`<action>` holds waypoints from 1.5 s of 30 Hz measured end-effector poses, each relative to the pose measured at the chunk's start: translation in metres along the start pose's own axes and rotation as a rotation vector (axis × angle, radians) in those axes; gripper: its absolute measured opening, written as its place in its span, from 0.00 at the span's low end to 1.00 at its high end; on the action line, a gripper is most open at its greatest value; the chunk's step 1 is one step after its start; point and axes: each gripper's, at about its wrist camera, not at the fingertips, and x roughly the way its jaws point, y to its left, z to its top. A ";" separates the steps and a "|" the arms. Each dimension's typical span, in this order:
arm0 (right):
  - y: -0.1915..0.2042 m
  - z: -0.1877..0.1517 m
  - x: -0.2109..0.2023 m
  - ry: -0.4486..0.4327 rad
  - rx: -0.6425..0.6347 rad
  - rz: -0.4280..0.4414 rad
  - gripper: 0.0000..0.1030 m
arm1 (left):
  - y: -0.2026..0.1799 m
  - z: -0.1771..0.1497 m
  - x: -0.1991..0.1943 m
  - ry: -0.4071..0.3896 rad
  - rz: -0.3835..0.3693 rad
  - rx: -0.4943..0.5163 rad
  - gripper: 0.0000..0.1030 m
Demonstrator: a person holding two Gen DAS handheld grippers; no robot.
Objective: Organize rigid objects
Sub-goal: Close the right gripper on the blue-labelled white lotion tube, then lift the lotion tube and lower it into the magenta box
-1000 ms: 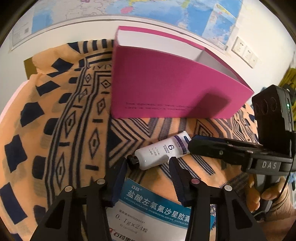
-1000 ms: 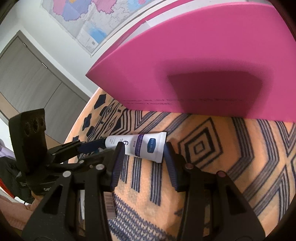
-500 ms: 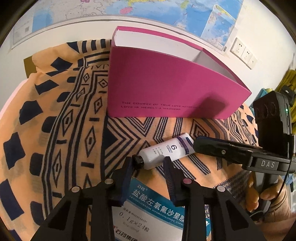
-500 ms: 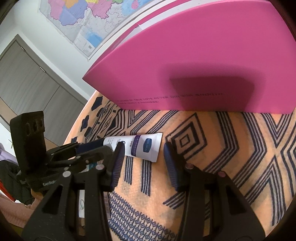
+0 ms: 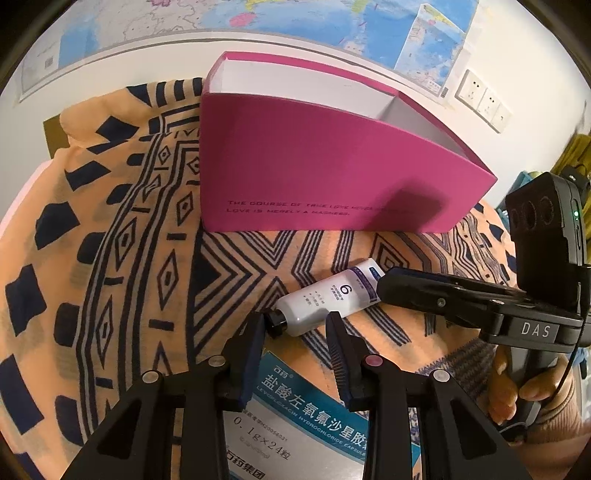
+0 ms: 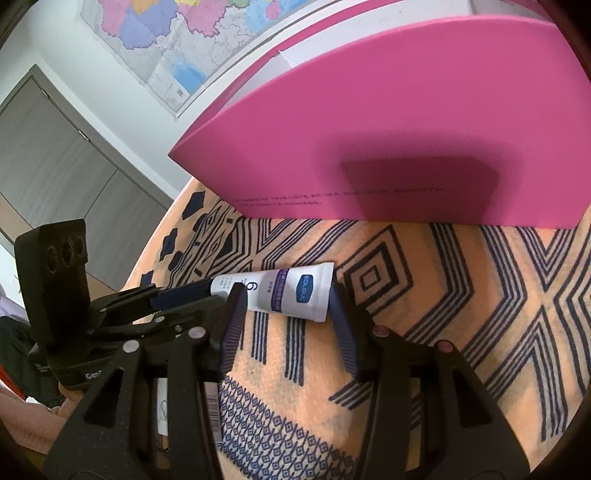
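Note:
A white tube (image 5: 325, 299) with a black cap and a purple band lies on the patterned cloth, in front of the open pink box (image 5: 332, 177). My left gripper (image 5: 295, 325) is open, its fingers either side of the tube's capped end. A white and teal medicine box (image 5: 306, 417) lies under it. My right gripper (image 6: 286, 295) is open, its fingers straddling the tube's (image 6: 284, 293) flat crimped end. The pink box (image 6: 406, 147) stands just beyond.
The orange cloth (image 5: 110, 258) with dark blue patterns covers the table. A map (image 5: 295, 18) and wall sockets (image 5: 484, 99) are behind the box. Grey cabinet doors (image 6: 55, 173) show at the left in the right wrist view.
Both grippers have drawn back and down towards the tube, with the pink box now farther off. The left gripper's fingers have narrowed around the tube's capped end. The tube has not moved.

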 end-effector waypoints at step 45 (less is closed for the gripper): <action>0.003 -0.004 -0.087 -0.208 -0.023 -0.070 0.47 | -0.065 0.027 -0.024 -0.081 -0.075 0.145 0.32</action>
